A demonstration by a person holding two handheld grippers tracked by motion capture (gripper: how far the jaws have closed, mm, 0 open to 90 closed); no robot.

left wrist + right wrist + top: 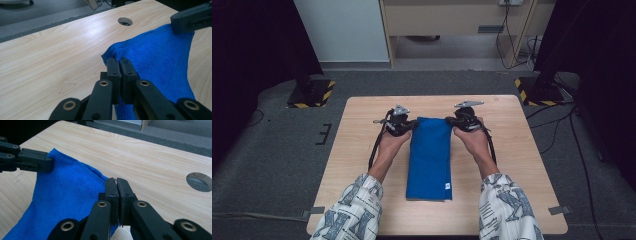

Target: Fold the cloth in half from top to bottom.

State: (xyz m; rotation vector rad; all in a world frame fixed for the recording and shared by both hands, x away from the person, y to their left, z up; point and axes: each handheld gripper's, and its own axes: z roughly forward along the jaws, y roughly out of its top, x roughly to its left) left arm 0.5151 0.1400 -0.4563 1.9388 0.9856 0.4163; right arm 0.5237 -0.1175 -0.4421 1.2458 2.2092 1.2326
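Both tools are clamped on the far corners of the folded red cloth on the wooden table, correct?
Not quite: the cloth is blue, not red, as the high view shows. The left tool and right tool are each clamped on a far corner of the folded blue terry cloth on the light wooden table.

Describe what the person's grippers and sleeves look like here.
Both the left gripper and the right gripper are black, with flat square-ended jaws on linked bars joined by brass-coloured rivets. Each carries a grey three-cornered plate on top and trails a black cable. The sleeves are white with a blue-grey printed pattern.
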